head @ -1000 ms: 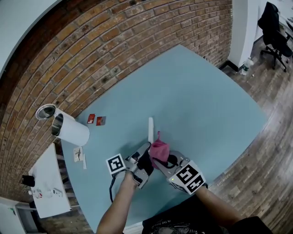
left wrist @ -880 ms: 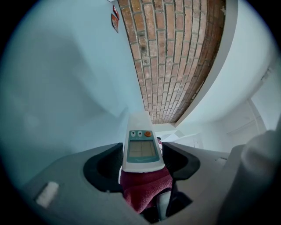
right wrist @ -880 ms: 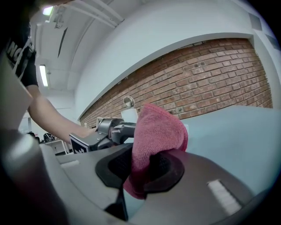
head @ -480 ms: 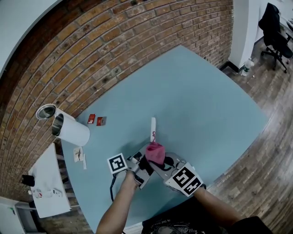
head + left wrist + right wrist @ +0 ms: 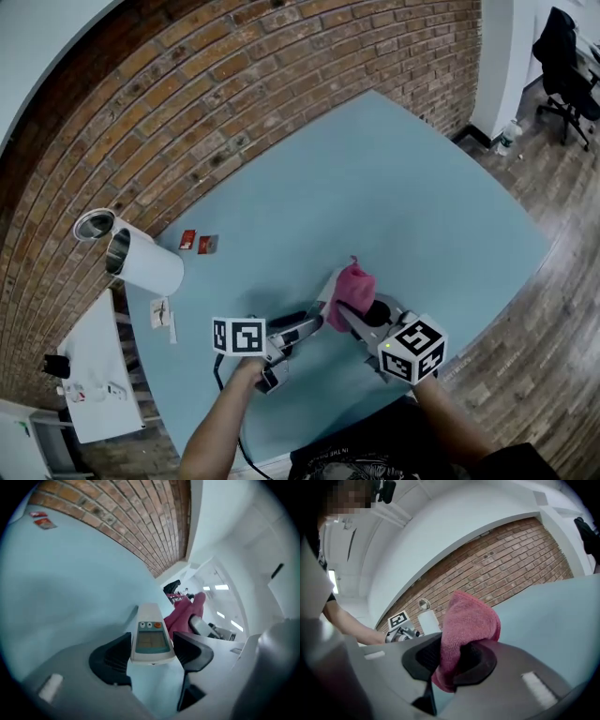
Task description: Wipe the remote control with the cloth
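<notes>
The left gripper (image 5: 151, 652) clamps the remote (image 5: 150, 634) by the sides of its rear end, screen up, nose pointing to 12 o'clock in the left gripper view. The right gripper (image 5: 457, 660) pinches the pink cloth (image 5: 469, 618), a soft wad bulging past its jaws, at the remote's 2 o'clock. Both are near the table's (image 5: 422, 206) 6 o'clock edge. The remote looks light, stiff and smooth, so it may slip; side holds clear of the buttons suit it. The cloth will likely bunch.
</notes>
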Demonstrator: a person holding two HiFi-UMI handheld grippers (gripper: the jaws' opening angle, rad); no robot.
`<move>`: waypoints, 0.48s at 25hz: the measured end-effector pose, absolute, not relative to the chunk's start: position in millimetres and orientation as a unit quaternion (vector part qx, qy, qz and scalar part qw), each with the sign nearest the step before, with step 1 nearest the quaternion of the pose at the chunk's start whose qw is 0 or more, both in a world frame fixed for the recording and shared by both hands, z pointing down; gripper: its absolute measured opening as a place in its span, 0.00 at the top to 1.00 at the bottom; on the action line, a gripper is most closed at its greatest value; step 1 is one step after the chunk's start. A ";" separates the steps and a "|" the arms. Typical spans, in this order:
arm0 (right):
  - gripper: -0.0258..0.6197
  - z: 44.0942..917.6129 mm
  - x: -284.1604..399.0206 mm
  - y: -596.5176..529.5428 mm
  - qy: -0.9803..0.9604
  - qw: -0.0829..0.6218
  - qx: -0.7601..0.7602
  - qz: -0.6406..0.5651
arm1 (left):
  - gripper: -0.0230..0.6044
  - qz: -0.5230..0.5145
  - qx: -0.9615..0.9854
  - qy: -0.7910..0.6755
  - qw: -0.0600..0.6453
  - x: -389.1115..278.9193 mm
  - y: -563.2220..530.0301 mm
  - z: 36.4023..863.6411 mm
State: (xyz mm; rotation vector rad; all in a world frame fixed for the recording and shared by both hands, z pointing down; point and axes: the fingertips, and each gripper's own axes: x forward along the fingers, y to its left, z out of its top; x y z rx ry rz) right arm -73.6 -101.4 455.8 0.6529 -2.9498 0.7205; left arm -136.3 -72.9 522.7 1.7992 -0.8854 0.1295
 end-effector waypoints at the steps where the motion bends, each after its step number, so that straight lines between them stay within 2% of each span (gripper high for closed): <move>1: 0.86 455.4 -69.3 -105.5 -0.947 0.014 0.217 0.236 | 0.50 0.087 0.768 -0.366 0.519 -135.3 -70.3 523.5; 8: 0.86 462.3 -65.0 -105.3 -0.944 0.022 0.221 0.243 | 0.50 0.358 0.810 -0.317 0.339 -141.8 -53.5 539.1; 12: 0.86 467.5 -70.8 -96.6 -0.947 0.034 0.205 0.244 | 0.50 0.444 0.799 -0.293 0.279 -147.5 -47.2 553.4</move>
